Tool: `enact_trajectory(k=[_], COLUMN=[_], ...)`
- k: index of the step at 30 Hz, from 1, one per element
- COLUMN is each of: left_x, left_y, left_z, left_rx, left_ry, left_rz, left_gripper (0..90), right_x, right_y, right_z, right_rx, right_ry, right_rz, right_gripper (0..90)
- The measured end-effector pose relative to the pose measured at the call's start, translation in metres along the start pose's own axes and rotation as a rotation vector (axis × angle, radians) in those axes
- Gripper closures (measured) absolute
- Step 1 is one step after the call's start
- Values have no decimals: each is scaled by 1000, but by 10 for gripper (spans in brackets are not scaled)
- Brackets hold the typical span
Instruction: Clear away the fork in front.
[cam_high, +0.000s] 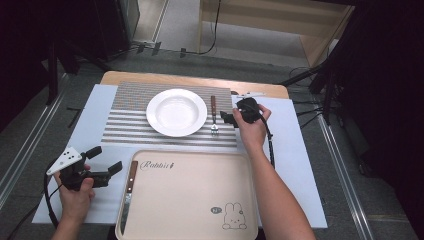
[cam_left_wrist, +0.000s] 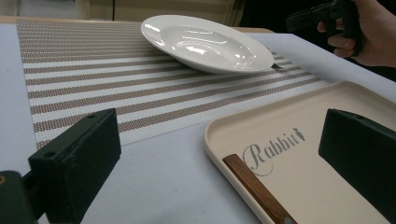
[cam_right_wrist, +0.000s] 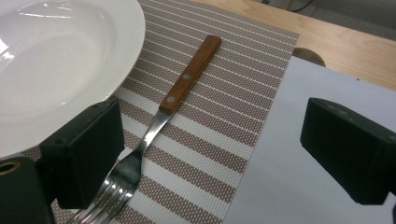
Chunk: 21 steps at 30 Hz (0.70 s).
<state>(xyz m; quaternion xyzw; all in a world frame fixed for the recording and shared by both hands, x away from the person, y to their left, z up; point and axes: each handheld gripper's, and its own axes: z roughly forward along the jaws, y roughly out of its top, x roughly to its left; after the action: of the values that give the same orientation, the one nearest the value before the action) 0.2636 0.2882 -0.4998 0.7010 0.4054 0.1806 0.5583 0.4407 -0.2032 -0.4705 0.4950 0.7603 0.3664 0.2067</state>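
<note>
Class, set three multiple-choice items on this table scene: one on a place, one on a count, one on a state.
1. Where does the fork lie?
A on the tray
B on the striped mat, right of the plate
C on the plate

2. How many wooden-handled utensils are there?
A one
B two
C three

3. The right hand-held gripper is
A open
B shut on the fork
C shut on the plate

Answers: B, beside the plate; B, fork plus the knife in the tray; A, jaws apart above the fork.

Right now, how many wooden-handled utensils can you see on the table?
2. A fork lies on the striped placemat, right of the white plate; a knife lies along the tray's left edge. Others may be hidden.
</note>
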Motion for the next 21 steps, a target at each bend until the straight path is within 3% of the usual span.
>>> enact_trajectory(k=[4, 5, 7, 15, 19, 21], left_x=[0, 0, 0, 0, 0, 0], left_y=[0, 0, 0, 0, 0, 0], left_z=[0, 0, 0, 0, 0, 1], left_rx=[0, -1, 0, 1, 1, 2], left_ry=[-1, -2, -2, -2, -2, -3], left_rz=[-1, -1, 0, 2, 3, 4], left_gripper=[0, 0, 0, 0, 0, 0], right_x=[-2, -1, 0, 3, 7, 8], right_y=[3, 5, 6, 15, 20, 20], right_z=[7, 12, 14, 23, 30, 33], right_rx=[24, 48, 46, 87, 113, 113], right_ry=[13, 0, -20, -43, -79, -46], right_rz=[27, 21, 27, 47, 60, 65], right_gripper=[60, 127, 204, 340, 390, 449])
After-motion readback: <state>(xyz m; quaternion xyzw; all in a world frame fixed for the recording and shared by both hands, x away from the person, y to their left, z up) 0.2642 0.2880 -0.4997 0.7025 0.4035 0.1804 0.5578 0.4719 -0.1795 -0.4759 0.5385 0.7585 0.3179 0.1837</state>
